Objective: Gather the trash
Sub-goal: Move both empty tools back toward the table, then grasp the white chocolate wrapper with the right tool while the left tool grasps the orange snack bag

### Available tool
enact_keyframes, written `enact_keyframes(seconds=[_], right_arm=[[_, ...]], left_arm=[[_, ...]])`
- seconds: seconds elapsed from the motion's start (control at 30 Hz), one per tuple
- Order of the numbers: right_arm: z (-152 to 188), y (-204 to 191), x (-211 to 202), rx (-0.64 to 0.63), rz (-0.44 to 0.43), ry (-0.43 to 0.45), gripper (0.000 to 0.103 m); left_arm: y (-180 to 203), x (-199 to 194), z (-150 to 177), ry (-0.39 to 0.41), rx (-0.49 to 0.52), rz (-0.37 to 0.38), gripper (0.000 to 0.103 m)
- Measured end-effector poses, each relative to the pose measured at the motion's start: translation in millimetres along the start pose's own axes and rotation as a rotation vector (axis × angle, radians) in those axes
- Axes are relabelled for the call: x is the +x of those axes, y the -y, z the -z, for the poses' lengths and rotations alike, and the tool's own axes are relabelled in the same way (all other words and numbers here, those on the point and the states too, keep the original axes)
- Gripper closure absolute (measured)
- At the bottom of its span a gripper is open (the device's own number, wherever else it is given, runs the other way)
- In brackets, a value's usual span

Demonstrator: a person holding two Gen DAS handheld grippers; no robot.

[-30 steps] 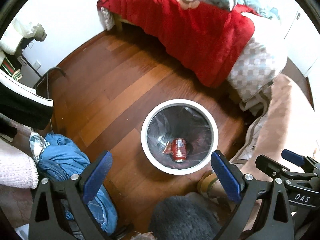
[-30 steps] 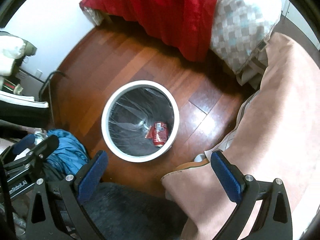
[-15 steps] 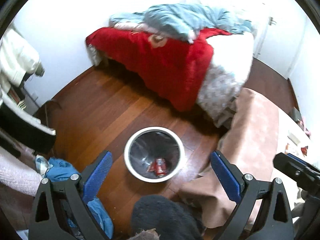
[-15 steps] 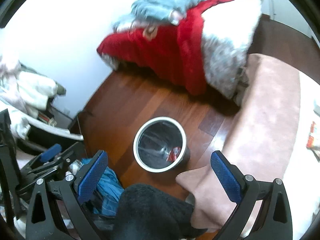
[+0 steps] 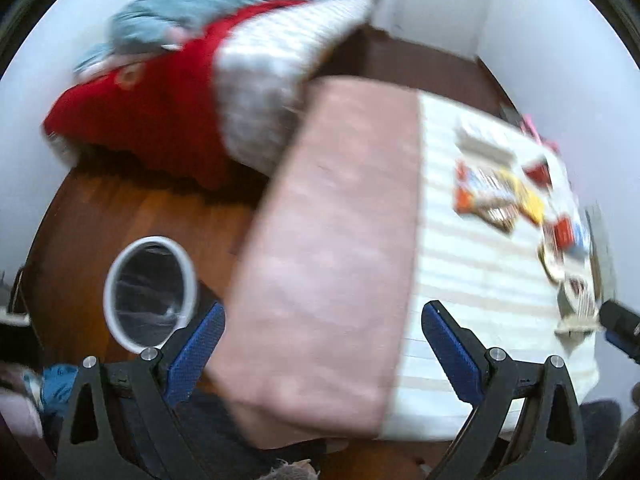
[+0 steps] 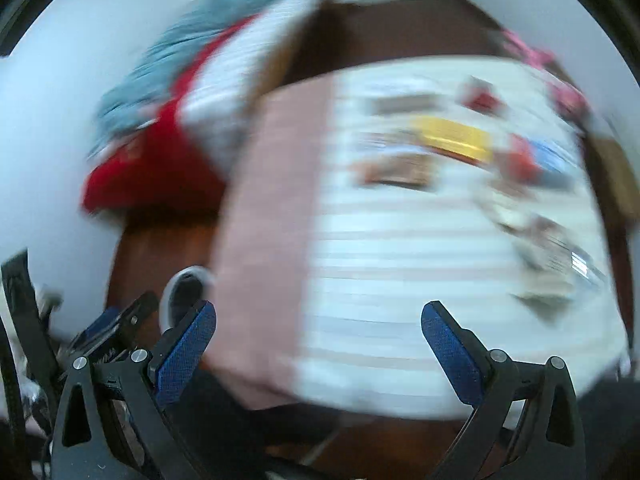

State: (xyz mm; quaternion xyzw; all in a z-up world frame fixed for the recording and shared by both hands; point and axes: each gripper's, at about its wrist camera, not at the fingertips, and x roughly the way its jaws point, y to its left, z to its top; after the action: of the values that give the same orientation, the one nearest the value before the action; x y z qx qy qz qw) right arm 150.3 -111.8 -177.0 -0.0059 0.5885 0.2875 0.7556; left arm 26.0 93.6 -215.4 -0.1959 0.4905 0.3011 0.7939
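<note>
A white-rimmed trash bin [image 5: 149, 287] with a clear liner stands on the wood floor at the lower left; its rim also shows in the right wrist view [image 6: 188, 280]. Several blurred wrappers and packets [image 5: 500, 190] lie on the striped white cloth of a table [image 5: 460, 280]; they also show in the right wrist view [image 6: 452, 140]. My left gripper [image 5: 322, 350] is open and empty above the table's pink cloth. My right gripper [image 6: 318, 346] is open and empty over the table's near edge. Both views are motion-blurred.
A pink cloth [image 5: 332, 240] covers the table's left part. A bed with a red blanket [image 5: 148, 116] and blue bedding stands behind. Blue clothing [image 5: 56, 380] lies on the floor at the lower left. The left gripper [image 6: 112, 328] shows in the right wrist view.
Both grippers have risen and swung right, away from the bin and toward the table. The trash on the table has come into view. The can in the bin is out of sight.
</note>
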Motion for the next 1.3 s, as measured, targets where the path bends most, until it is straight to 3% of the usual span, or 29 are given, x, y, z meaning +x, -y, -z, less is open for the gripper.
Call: enact_keyframes(seconds=[0.13,0.3,0.33,0.5,0.57,0.63,0.73,0.83,1.1,1.13,1.2,1.27,1.3], right_arm=[[-7,101,6,0.207,0.107,-0.012,0.000],[-16,152,31,0.232,0.184,-0.014,0.000],[-22,154,39,0.226,0.192,-0.018,0.000],[-43,160,78,0.212,0.216,-0.080,0.023],[-49,155,85,0.176,0.234,-0.081,0.050],[-56,150,82,0.148,0.208,-0.066,0.070],[-67,150,70,0.154,0.183,-0.012,0.078],[-81,153,62,0.174,0.167,0.014,0.078],[-115,162,86,0.231,0.170,-0.022,0.078],[-117,162,88,0.232,0.172,-0.023,0.078],[-119,162,89,0.230,0.173,-0.027,0.078],[-118,162,90,0.225,0.176,-0.030,0.078],[-117,161,90,0.219,0.178,-0.033,0.078]], left_arm=[[61,35,2,-0.059,0.097,0.000,0.003],[95,56,-1,-0.094,0.163,-0.007,0.003],[101,60,-7,-0.098,0.177,-0.011,0.003],[114,67,-30,-0.086,0.209,-0.008,0.003],[118,67,-44,-0.071,0.222,-0.003,0.003],[121,70,-57,-0.072,0.216,0.019,0.003],[129,76,-82,-0.085,0.199,0.068,0.003],[147,89,-105,-0.122,0.211,0.121,0.003],[192,142,-128,-0.219,0.271,0.136,0.003],[194,147,-128,-0.228,0.271,0.137,0.007],[194,155,-126,-0.233,0.260,0.145,0.030],[192,148,-124,-0.191,0.254,0.141,0.048],[190,144,-123,-0.171,0.254,0.125,0.068]])
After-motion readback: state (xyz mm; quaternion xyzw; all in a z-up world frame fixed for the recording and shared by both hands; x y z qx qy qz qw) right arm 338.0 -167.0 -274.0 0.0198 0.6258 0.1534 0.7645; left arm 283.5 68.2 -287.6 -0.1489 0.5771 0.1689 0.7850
